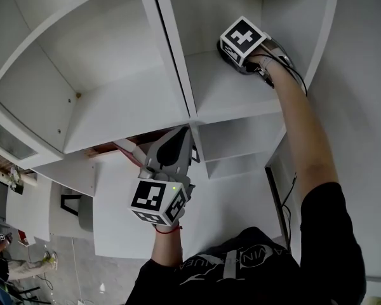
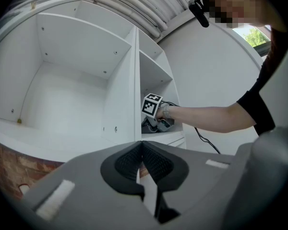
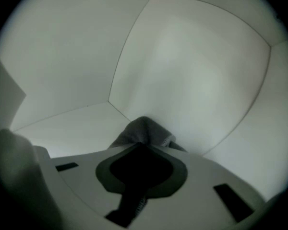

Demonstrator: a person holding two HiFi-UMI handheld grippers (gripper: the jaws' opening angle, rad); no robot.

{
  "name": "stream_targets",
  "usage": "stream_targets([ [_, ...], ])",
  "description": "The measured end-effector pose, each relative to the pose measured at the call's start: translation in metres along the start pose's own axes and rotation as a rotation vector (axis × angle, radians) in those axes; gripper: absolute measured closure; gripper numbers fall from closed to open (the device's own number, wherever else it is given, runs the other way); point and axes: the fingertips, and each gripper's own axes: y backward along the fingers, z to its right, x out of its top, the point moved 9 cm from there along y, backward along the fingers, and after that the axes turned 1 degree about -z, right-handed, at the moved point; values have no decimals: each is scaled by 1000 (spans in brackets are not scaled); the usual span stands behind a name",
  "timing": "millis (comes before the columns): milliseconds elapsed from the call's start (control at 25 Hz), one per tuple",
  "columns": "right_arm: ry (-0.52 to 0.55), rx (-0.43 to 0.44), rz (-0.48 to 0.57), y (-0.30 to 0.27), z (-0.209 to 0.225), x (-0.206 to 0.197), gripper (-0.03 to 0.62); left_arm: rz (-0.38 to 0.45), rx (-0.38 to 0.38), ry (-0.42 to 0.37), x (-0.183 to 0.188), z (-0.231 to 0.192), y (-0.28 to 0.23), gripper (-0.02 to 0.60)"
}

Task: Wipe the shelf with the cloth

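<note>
Grey cloth (bunched) in right gripper, on white shelf

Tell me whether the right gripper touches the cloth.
Touching. The right gripper is clamped on the cloth: its own view shows grey fabric running through the closed jaws.

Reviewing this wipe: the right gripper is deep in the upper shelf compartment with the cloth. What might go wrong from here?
1. The cloth is bunched ahead of the right gripper, whose jaws seem to pinch only a fold. It may pull free during a stroke.
2. The bunch sits near the compartment's back corner, close to the back wall. A push forward could knock the jaws against it.
</note>
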Motion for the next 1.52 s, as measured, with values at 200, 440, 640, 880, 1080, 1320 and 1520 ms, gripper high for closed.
stream_targets([
  [200, -43, -46, -57, 10, 7, -15, 562, 4, -20, -7, 2, 4, 4, 570],
  [440, -44, 29, -58, 30, -10, -23, 565, -2, -2, -8, 0, -1, 18, 569],
  [640, 21, 138, 45, 51, -51, -15, 565, 0, -9, 11, -1, -2, 19, 570],
  [880, 80, 228, 117, 67, -91, -7, 565, -11, -50, 14, -4, 8, 10, 569],
  [1080, 101, 307, 179, 79, -115, -4, 565, -19, -75, 17, -7, 15, 3, 569],
  [1320, 161, 318, 247, 99, -146, -4, 566, -13, -93, 21, -6, 20, -6, 569],
  [1520, 183, 254, 243, 97, -143, -8, 566, -16, -112, 21, -6, 25, -13, 569],
])
